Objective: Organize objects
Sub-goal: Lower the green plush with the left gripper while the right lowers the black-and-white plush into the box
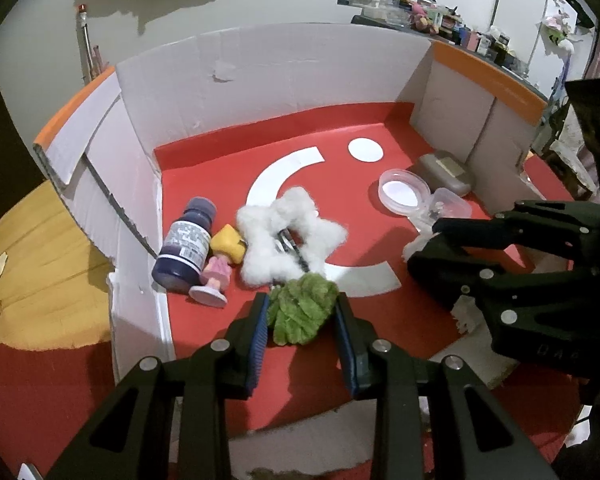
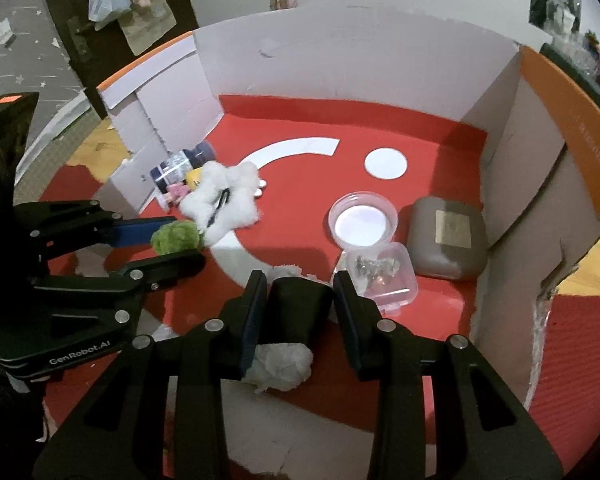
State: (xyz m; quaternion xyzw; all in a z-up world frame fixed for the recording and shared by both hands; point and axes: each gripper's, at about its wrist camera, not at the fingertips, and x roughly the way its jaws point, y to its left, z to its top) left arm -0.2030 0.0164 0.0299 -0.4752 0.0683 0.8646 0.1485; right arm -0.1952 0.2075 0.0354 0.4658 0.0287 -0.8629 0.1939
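Left gripper (image 1: 302, 312) grips green scrunchie (image 1: 302, 314) | right gripper (image 2: 300, 300) grips black object (image 2: 298, 304) (shown only there)

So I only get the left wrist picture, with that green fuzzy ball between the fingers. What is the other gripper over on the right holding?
Observer: The right gripper has its fingers closed on a black wedge-shaped piece, and a white fluffy tuft sits under it.
Operator: And the small clear box next to it, is anything inside?
Observer: Yes. The small clear box holds little metallic bits, but they are too small to identify.
Operator: Does my own gripper have any writing on it?
Observer: The left gripper, which holds the green fuzzy ball, has GenRobot.AI printed on its side.
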